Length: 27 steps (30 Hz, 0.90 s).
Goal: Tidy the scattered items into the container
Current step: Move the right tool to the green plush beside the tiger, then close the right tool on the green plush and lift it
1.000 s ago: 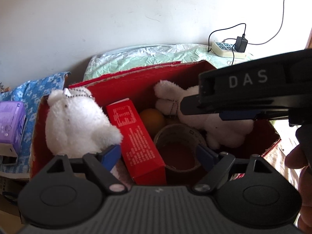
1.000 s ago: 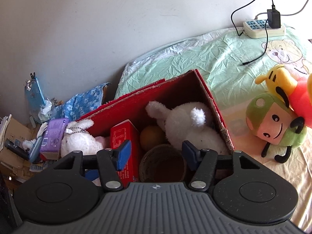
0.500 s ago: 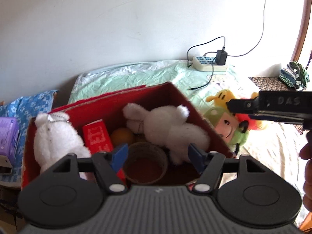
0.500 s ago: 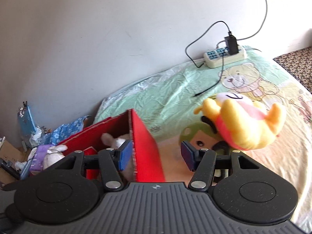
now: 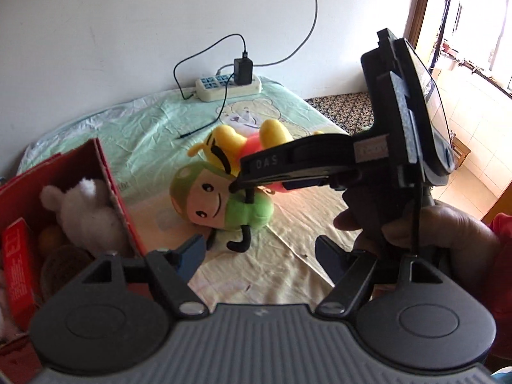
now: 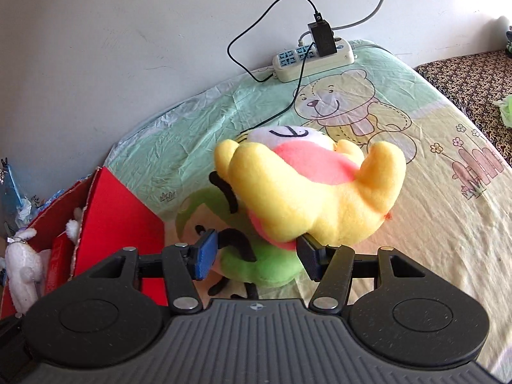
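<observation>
the bed point(image 6: 432, 192) carries everything, its sheet pale green toward the wall and cream with a cartoon bear print nearer the foot. the red cardboard box point(image 6: 121, 211) stands at the bed's left edge, open at the top. inside it, seen from the left wrist view, lie a white plush rabbit point(image 5: 86, 211), a red carton point(image 5: 17, 265), a roll of brown tape point(image 5: 64, 265) and something orange, only partly visible. a second white plush point(image 6: 22, 265) sits at the box's far left end.

just right of the box, near the middle of the bed, lies the green plush doll point(image 5: 217, 201), on its side with its face toward the box. the yellow and pink plush toy point(image 6: 313, 192) lies on top of it, touching it.

at the bed's wall edge rests a white power strip point(image 6: 313, 56) with a black adapter point(image 6: 321, 38) plugged in and a black cable trailing onto the sheet.

the right gripper point(image 6: 254, 256) is at the two toys, its jaws spread wide; the left blue pad is beside the green doll's black arm, the right pad just under the yellow toy. whether either pad touches is unclear.

the left gripper point(image 5: 259, 256) hovers over bare sheet beside the box, jaws released and holding nothing.
</observation>
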### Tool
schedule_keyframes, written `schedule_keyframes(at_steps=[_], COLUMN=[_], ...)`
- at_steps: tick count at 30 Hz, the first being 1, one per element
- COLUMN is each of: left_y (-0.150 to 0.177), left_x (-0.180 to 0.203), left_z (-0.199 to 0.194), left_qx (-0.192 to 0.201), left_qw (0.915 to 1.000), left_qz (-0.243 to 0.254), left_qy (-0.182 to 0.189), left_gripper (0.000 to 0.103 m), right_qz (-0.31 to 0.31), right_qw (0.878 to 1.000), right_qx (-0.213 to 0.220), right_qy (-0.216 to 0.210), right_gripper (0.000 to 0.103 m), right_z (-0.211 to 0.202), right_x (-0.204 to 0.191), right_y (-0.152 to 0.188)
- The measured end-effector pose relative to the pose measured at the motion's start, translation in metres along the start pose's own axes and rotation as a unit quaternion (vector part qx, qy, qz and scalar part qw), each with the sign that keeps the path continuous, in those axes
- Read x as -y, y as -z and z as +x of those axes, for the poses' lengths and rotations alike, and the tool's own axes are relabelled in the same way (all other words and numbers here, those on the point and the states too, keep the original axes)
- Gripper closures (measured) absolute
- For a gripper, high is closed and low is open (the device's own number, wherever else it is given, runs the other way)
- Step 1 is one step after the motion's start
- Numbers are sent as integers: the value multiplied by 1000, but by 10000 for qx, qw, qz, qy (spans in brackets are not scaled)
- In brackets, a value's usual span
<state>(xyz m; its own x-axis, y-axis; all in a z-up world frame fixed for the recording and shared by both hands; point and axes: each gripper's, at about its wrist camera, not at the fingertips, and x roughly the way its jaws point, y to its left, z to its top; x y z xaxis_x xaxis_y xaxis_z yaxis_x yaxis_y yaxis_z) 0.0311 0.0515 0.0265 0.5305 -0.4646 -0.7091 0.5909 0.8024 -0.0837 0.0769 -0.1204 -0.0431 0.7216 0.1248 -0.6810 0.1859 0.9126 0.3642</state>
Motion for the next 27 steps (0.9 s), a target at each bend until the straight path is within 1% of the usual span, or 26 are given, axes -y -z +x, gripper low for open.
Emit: schedule_keyframes(at_steps=[2, 4, 5, 8, 10, 11, 13, 14, 18, 20, 22, 24, 27], left_y=[2, 4, 5, 6, 5, 5, 3, 3, 4, 5, 6, 7, 8], left_x=[4, 7, 8, 14, 13, 13, 13, 14, 13, 13, 12, 10, 6], left_z=[12, 24, 30, 47, 53, 56, 62, 66, 77, 83, 88, 94, 107], left_qx=[-51, -101, -103, -168, -164, -145, -126, -125, -189, -228, -265, -278, -324], left_qw=[9999, 9997, 9995, 9989, 9981, 9978, 9975, 9975, 9970, 9967, 9961, 9955, 9944], left_qz=[-96, -193, -247, -387, -599, -648, -686, -681, -721, -733, -770, -793, -799], left_qy=[-63, -126, -153, -196, -37, -75, -132, -151, -196, -266, -329, -428, -612], left_gripper=[24, 22, 21, 20, 19, 19, 19, 19, 18, 18, 18, 18, 17], right_qz=[19, 81, 137, 285, 274, 284, 344, 273, -69, -313, -490, -580, -335], right_qw=[10000, 9999, 9996, 9964, 9947, 9933, 9880, 9858, 9797, 9744, 9700, 9707, 9684], right_qx=[-21, -100, -209, -635, -726, -769, -842, -879, -886, -994, -1222, -1213, -1355], right_qy=[38, -23, -92, -478, -676, -810, -1247, -1406, -1798, -1992, -2042, -1991, -2065], right_gripper=[44, 44, 44, 45, 46, 46, 46, 46, 46, 46, 46, 46, 43], right_z=[5, 10, 12, 18, 16, 16, 16, 16, 21, 28, 44, 55, 70], right_x=[10, 22, 27, 36, 40, 42, 46, 46, 39, 33, 29, 26, 32], right_y=[-3, -5, -6, -4, -4, -4, -9, -11, -23, -30, -33, -34, -34])
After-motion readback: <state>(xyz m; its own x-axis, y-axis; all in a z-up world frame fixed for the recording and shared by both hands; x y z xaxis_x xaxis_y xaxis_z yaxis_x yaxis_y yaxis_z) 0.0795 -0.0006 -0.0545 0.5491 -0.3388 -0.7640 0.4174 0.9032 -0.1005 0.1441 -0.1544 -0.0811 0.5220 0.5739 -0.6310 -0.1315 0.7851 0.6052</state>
